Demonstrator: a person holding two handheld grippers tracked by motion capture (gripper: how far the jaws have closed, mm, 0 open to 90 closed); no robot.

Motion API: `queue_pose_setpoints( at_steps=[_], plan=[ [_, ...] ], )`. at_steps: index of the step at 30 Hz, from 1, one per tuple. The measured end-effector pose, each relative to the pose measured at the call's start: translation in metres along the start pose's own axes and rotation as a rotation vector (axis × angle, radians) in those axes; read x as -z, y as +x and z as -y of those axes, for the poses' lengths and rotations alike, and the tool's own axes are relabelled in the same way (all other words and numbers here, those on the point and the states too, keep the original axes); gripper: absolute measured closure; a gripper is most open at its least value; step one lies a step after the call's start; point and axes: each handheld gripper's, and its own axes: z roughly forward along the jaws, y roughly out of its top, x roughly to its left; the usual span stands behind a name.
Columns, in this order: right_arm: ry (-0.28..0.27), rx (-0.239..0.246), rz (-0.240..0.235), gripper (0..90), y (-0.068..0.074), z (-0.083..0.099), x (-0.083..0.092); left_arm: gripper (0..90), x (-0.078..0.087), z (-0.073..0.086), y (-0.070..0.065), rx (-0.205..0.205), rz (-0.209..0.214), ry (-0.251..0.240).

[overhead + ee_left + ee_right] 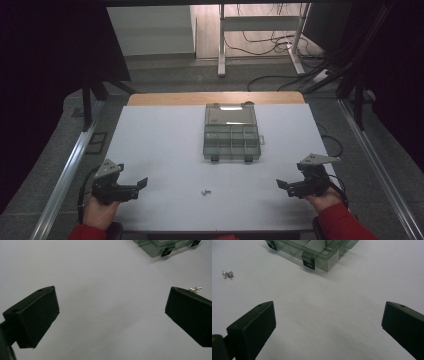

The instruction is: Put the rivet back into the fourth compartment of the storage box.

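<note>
Screws (205, 191) mid-table; open box (232, 135) lengthwise away.

Dim, cool light overall; dark surround. Glare on the box (231, 114) lid. Soft shadows under the box on the counter (165, 150). Gripper views slightly soft, jaws dark.

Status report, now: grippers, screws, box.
Left gripper and right gripper open, empty, low over white table. Small metal screws loose between them. Compartment box lid open beyond. Nothing in the way.
</note>
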Motion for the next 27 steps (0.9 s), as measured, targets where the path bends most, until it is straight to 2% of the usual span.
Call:
queue_pose_setpoints(
  at_steps=[4, 13, 27],
  plan=[
    [0.006, 0.009, -0.005, 0.0, 0.0013, 0.0001, -0.0009, 0.0, -0.0001, -0.0007, -0.0004, 0.005, 0.015, 0.001],
    [0.029, 0.029, -0.012, 0.0, 0.0041, 0.0006, -0.0036, 0.0, -0.0019, -0.0006, 0.0013, 0.005, 0.014, 0.008],
    [0.029, 0.022, -0.041, 0.0, 0.0058, -0.0021, -0.0065, 0.0, -0.0018, 0.0001, 0.0015, 0.006, 0.009, 0.010]
  ],
)
